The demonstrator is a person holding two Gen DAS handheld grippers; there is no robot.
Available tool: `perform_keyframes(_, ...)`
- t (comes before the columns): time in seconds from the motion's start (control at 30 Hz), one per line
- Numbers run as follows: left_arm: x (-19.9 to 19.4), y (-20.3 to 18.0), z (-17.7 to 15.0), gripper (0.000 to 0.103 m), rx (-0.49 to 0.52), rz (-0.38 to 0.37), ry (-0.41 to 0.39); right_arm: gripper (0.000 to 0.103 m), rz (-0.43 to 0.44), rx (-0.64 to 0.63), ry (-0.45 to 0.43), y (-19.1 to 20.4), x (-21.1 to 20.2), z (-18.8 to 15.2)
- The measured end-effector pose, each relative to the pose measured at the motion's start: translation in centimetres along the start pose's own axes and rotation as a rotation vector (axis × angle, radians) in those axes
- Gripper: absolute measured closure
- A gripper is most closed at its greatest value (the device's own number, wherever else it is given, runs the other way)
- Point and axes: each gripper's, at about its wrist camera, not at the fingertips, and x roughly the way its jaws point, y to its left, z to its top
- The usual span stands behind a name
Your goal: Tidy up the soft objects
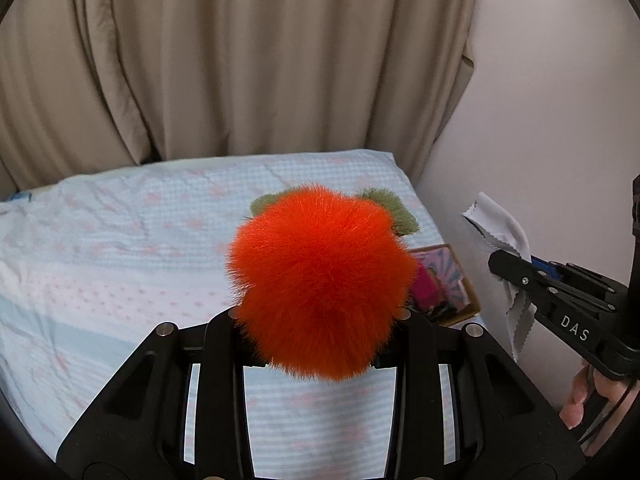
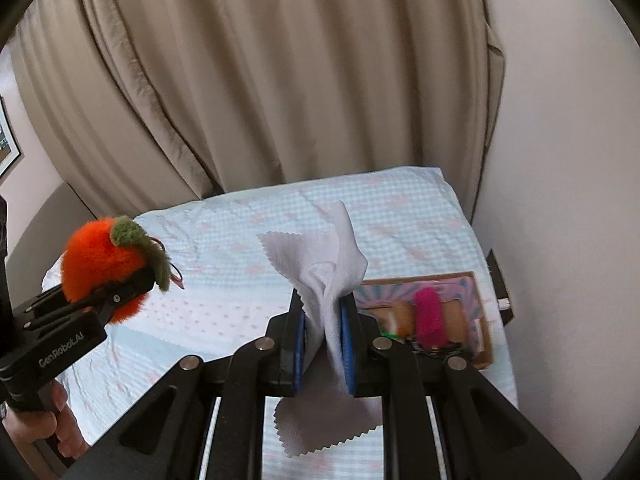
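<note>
My left gripper (image 1: 318,316) is shut on a fluffy orange plush fruit (image 1: 320,280) with green leaves, held above the bed; it also shows at the left of the right wrist view (image 2: 100,260). My right gripper (image 2: 323,308) is shut on a white cloth (image 2: 324,264) with zigzag edges, which sticks up and hangs down between the blue pads. The cloth also shows in the left wrist view (image 1: 500,232). A cardboard box (image 2: 480,320) holding a pink fuzzy object (image 2: 430,316) sits on the bed's right side.
The bed (image 1: 120,260) has a light blue sheet with pink stars. Beige curtains (image 1: 240,60) hang behind it and a white wall (image 2: 560,160) runs along the right. A picture frame (image 2: 8,140) hangs at far left.
</note>
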Motion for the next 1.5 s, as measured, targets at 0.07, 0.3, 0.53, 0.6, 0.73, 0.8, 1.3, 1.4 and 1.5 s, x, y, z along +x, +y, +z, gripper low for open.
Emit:
perform_keyframes(0.07,1.6,-1.6,0.0,0.074,-0.004,0.0,0.021,0.089,0.002,0.005,0.022,-2.2,0.8,0.3)
perform_keyframes(0.3,9.4,-6.2,-0.6,0.074,-0.004,0.004,0.119,0.089,0.016,0.039,0.121,-8.2,5.7,0.4)
perform_keyframes(0.53,19.0,-7.3,-2.3,0.074,-0.024,0.043,0.248,0.089,0.076,0.069,0.246,-12.6,13.8,-1.4)
perform_keyframes(0.6,21.6,-7.2,-2.9,0.074,-0.017,0.06,0.284,0.089,0.09,0.069,0.262,-13.0,15.6,-2.0)
perform_keyframes(0.73,25.1,-6.4,-3.9,0.074,-0.019,0.087,0.333,0.089,0.113,0.055,0.29,-13.0,18.8,-3.4)
perform_keyframes(0.8,26.8,-5.8,-4.5,0.074,-0.041,0.088,0.363,0.089,0.109,0.042,0.294,-12.7,19.7,-4.0)
perform_keyframes(1.3,28.2,-5.7,-3.9,0.0,-0.015,0.116,0.365,0.011,0.134,-0.069,0.331,-11.2,21.7,-7.6)
perform_keyframes(1.4,27.8,-5.4,-3.9,0.0,-0.029,0.103,0.37,0.0,0.11,-0.105,0.312,-10.6,20.9,-8.4)
perform_keyframes(1.5,27.2,-5.2,-4.0,0.0,-0.042,0.089,0.367,0.0,0.098,-0.103,0.318,-10.4,20.7,-8.7)
